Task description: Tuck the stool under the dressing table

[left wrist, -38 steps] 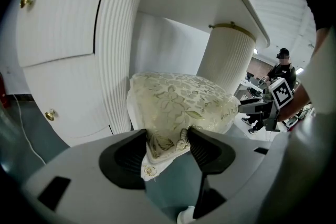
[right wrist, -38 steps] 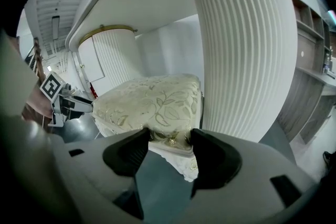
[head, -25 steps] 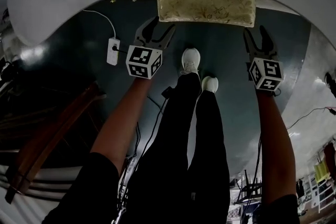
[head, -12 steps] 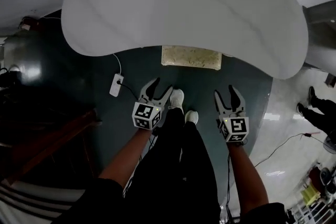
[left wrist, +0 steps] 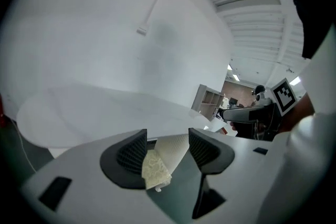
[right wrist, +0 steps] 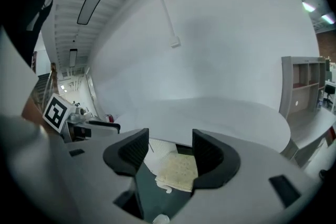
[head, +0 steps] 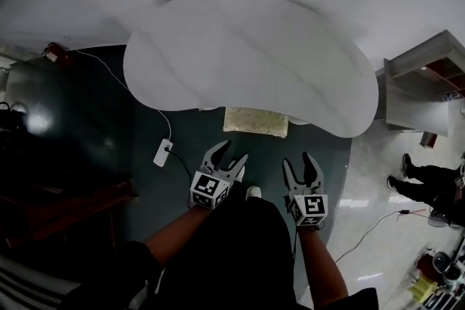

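From the head view, the white table (head: 247, 62) spreads wide ahead of me, its curved near edge facing my legs. The stool (head: 254, 121) stands at the middle of that near edge. Only the front strip of its cream patterned cushion shows; the rest lies under the top. My left tongs (head: 231, 153) and right tongs (head: 299, 162) hang side by side short of the stool, well apart from it, and both point toward it. Both sets of jaws are spread and touch nothing. A power strip (head: 162, 153) lies on the dark floor (head: 87, 120) near the table's left end, with a white cable (head: 109, 72) running off to the far left. A grey shelf (head: 421, 80) stands past the table's right end, and one of my white shoes (head: 253, 192) shows between the tongs.

In the left gripper view, the jaws are released with a clear gap and nothing between them. Beyond the gap a corner of the stool's cushion sits under the table's edge (the ribbed white side of the seat shows too). The right tongs show at the right side.

In the right gripper view, the jaws are likewise released and hold nothing. Through the gap the cushion lies on the floor side of the table's near edge, beneath the top. A white wall (right wrist: 236, 44) rises behind the table.
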{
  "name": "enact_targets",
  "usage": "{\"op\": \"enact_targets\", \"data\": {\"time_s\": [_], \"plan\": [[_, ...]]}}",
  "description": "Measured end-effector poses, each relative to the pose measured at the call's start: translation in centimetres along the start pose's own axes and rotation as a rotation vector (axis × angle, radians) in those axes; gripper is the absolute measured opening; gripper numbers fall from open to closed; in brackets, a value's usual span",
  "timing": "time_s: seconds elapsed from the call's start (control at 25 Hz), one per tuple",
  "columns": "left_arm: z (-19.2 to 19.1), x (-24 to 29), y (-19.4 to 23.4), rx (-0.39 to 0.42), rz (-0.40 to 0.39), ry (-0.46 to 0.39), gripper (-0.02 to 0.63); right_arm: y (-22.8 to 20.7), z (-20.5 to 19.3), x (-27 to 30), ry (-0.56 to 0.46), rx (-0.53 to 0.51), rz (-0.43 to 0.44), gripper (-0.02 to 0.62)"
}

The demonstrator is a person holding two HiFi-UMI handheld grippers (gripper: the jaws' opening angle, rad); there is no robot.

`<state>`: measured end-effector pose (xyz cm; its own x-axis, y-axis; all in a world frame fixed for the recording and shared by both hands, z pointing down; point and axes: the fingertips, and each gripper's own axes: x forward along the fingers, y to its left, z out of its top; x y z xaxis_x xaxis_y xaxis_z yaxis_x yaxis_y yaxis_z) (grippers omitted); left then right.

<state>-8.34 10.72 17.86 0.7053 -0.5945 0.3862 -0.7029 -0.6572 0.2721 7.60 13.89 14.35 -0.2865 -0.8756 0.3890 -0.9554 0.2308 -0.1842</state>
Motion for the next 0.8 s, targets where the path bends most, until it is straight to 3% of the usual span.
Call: {"op": "enact_targets", "data": {"time_s": [0.16,0.32,0.4,0.44,0.56,0.8], "plan": [[7.8,-1.8,-0.1,0.105,-0.017,-0.104,0.253,2.4,5.0,-0.5,-0.041,-0.033,0.016,0.253],[12.6,-3.4,-0.3,0.112,-0.021,-0.167,0.253,3.9,9.5,-1.8,-0.114,-0.022,-0.002,0.253],[14.3,-4.1,-1.1,0.075,-0.052,-0.201,0.251,4.5,11.7,-2.5,-0.146,-0.055,-0.014,0.253],[14.9,-4.4,-1.7,0.05,-0.076,-0.226,0.23,4.9,12.9,-3.0,-0.173,-0.057,-0.011,0.253],[16.8,-5.9,-3.2,0.024,-0.112,-0.297,0.079,6.1,15.9,-4.5,-0.268,-0.021,0.022,0.253],[19.7,-6.7,-5.4,0.101,-0.11,-0.293,0.02,6.8,18.8,-5.0,-0.319,0.011,0.06,0.252]]}}
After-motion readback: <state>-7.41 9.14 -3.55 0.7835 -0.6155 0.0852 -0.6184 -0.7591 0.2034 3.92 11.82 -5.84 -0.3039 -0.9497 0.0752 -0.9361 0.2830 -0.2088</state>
